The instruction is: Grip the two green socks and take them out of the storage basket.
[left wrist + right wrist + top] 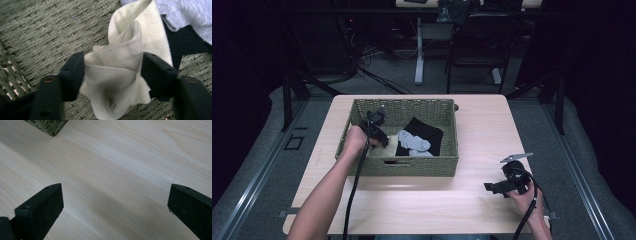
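Left claw (113, 72) down inside the woven basket (362, 107), pads pinching a bunched cream cloth (117, 75) at the basket's left end, beside a grey sock (413, 141) and black garment (428, 131). Right claw (115, 210) gaping wide, nothing held, above bare worktop (472, 200).

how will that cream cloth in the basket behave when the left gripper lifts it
The cream cloth is already bunched into soft folds between the left gripper pads, so it will probably hang limp. It looks thin, so likely light. Its far end lies beside the grey sock, which it might drag along.
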